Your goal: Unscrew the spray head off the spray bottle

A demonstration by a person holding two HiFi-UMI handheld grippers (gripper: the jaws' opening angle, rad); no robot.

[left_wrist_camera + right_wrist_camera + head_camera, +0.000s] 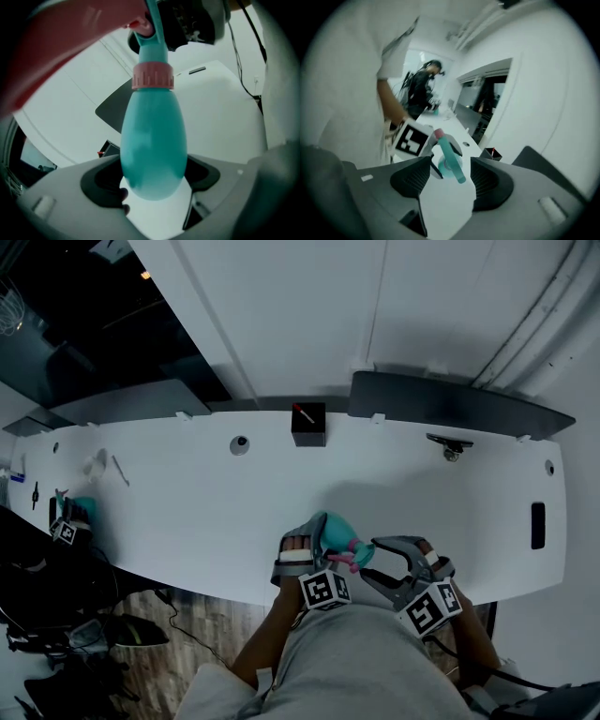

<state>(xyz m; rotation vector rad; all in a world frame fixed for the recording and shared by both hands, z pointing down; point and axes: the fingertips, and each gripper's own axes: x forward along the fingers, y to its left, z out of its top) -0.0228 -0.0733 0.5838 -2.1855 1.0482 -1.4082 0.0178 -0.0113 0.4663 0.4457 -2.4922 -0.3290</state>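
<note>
A teal spray bottle hangs over the near edge of the white table, with my left gripper shut on its rounded body. In the left gripper view the bottle fills the gap between the jaws, its pink collar and teal spray head pointing away. My right gripper stands open just right of the pink-tipped spray head. In the right gripper view the spray head lies between the wide-spread pads without touching them.
A black box with a red pen stands at the table's far edge, beside a small round fitting and a metal fitting. At the far left lie another marker cube and a teal bottle. A person stands in the background.
</note>
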